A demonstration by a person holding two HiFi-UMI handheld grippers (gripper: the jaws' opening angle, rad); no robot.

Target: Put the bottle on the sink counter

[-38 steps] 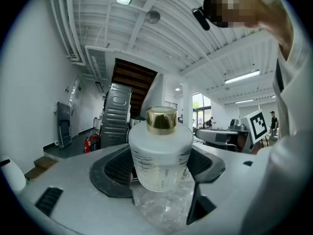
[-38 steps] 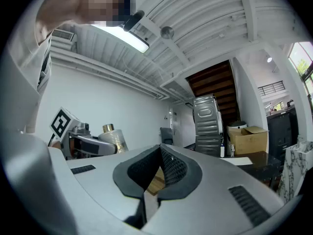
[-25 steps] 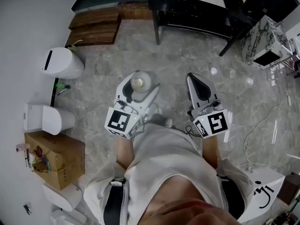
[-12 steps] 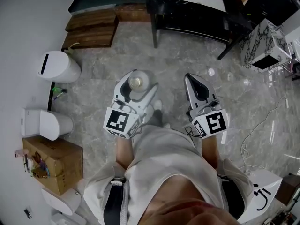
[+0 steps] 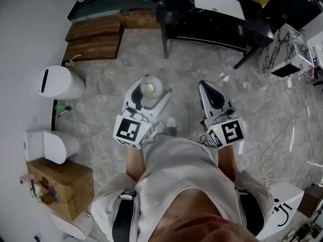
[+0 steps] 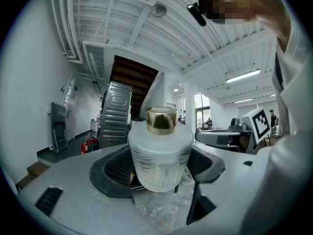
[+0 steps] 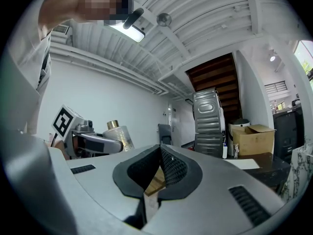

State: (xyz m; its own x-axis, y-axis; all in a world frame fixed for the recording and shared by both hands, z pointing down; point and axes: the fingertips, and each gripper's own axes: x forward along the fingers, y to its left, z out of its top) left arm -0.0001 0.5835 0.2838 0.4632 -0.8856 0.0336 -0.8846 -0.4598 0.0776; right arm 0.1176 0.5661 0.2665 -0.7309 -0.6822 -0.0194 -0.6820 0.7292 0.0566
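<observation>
Scene: A person looks straight down at two tongs held out over a grey stone floor (image 5: 106, 79).
Left tongs: The left tongs (image 5: 150, 96), just left of centre frame, are clamped on the bottle (image 6: 160, 155), their dark padded jaws pressing its sides.
Bottle: Frosted and gold-capped, it stands upright in that grip at centre frame, in the air above the floor and resting on nothing.
Right tongs: The right tongs (image 5: 212, 93), right of centre, have their jaws pressed together on nothing and hang apart from the bottle.
Why held so: The upright side grip appears meant to keep the cap on top and the base free for setting down. The spare tongs keep clear of it.
Surroundings: A white bin (image 5: 60, 82) and a toilet (image 5: 50, 146) line the left edge, and a cardboard box (image 5: 63, 183) sits lower left. Wooden steps (image 5: 96, 34) lie upper left and a dark tabletop (image 5: 217, 26) at top.
Sink tabletop: None can be picked out.
Progress: Judged as the carrying stage, with the placing not yet done.
</observation>
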